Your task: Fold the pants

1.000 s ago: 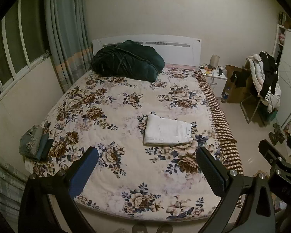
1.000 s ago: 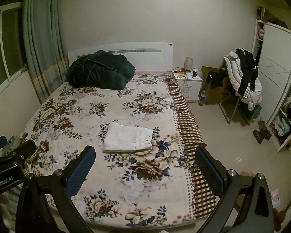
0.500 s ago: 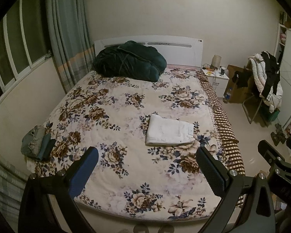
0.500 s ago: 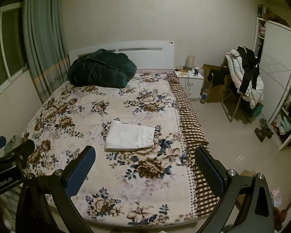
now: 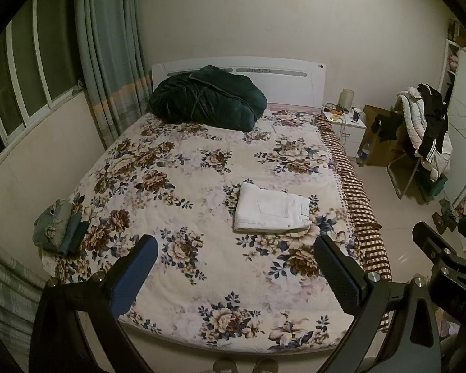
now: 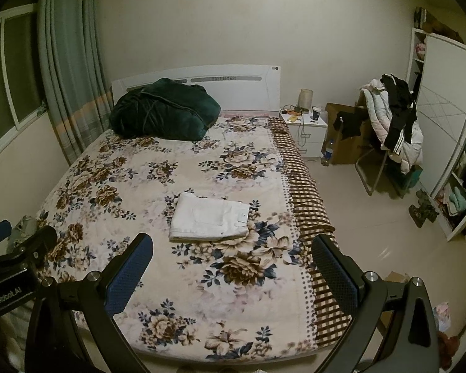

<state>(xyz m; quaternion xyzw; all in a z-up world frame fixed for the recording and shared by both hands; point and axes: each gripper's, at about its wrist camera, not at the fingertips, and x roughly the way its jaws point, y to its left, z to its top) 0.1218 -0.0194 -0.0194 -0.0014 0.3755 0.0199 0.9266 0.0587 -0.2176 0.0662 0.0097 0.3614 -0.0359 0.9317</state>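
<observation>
White pants (image 5: 271, 210) lie folded into a flat rectangle on the floral bedspread (image 5: 186, 186), right of the bed's middle. They also show in the right wrist view (image 6: 209, 217). My left gripper (image 5: 234, 262) is open and empty, held back over the foot of the bed, well short of the pants. My right gripper (image 6: 233, 259) is open and empty too, at about the same distance. Part of the right gripper's body shows at the right edge of the left wrist view (image 5: 435, 255).
A dark green blanket bundle (image 5: 206, 101) lies by the headboard. Folded grey-green clothes (image 5: 59, 228) sit at the bed's left front corner. A white nightstand (image 6: 306, 133) and a chair piled with clothes (image 6: 391, 127) stand on the right. A wardrobe (image 6: 447, 143) fills the far right.
Both grippers have drawn back and up slightly from the bed, so the bed and pants look a little smaller and lower. The pants have not moved.
</observation>
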